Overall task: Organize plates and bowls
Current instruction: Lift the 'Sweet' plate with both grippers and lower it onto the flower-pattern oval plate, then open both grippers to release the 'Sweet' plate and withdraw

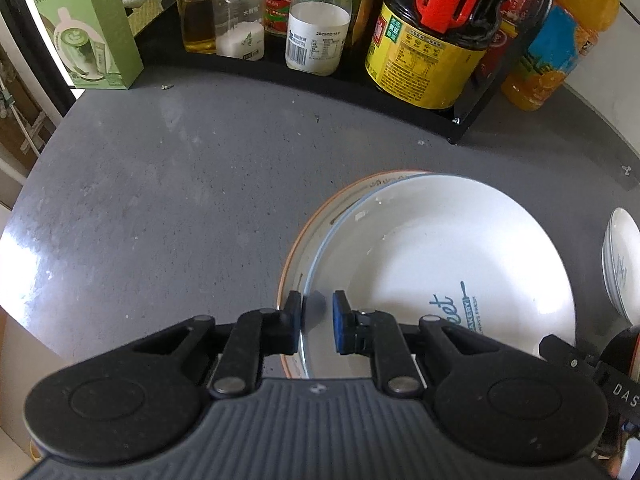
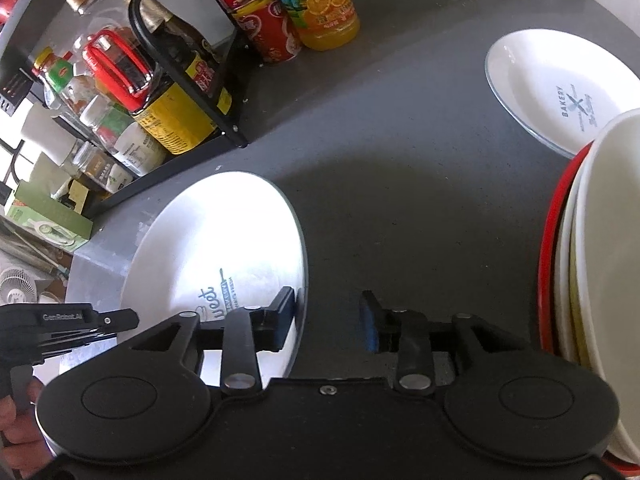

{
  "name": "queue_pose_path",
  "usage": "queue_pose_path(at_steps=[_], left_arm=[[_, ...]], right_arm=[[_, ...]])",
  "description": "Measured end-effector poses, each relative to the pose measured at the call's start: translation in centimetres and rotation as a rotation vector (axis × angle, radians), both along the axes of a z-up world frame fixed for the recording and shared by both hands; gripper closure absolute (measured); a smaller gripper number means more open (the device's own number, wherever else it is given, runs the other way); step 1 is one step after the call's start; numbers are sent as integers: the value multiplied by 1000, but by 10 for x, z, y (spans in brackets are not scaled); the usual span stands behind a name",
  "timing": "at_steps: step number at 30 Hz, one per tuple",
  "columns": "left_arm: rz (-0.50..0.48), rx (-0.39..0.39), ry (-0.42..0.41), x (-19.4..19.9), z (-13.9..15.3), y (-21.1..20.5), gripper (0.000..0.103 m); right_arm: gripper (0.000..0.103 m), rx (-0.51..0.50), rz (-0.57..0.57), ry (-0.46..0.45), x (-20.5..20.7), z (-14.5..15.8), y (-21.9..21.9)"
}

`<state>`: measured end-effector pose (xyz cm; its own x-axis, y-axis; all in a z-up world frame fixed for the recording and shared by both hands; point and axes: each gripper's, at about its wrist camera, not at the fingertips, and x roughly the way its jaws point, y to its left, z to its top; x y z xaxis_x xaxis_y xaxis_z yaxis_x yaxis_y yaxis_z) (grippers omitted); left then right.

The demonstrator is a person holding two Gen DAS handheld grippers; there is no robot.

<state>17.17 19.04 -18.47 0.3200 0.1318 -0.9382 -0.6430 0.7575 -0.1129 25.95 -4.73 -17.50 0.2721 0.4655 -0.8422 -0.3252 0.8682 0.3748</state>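
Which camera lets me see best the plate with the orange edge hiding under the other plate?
The left wrist view. There the orange-edged plate peeks out along the left side from under the white plate, beside the left gripper. In the right wrist view only the white plate on top shows; the orange edge is hidden.

A home kitchen: grey counter, a black rack of sauce bottles along its back edge, plates about.

The counter looks like matt, speckled grey stone. The white plate is glossy glazed ceramic. The rack is black metal, holding clear glass jars.
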Motion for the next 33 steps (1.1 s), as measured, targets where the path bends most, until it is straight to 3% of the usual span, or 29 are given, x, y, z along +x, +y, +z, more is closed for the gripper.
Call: queue_pose_path(at_steps=[4, 9, 18, 22, 25, 33], left_arm=[[9, 3, 6, 1, 2, 2, 89], [-13, 113, 45, 0, 8, -3, 85], [-15, 81, 30, -4, 7, 4, 84], [-11, 82, 45, -2, 10, 3, 84], [-12, 89, 46, -1, 16, 1, 82], [-39, 124, 25, 0, 39, -19, 56]], right_arm=[[67, -13, 20, 25, -1, -4, 5], [67, -14, 25, 18, -3, -6, 6], [65, -34, 12, 5, -4, -1, 8], [63, 7, -13, 0, -4, 11, -1], [55, 33, -24, -10, -5, 21, -7], [26, 95, -9, -64, -19, 53, -22]])
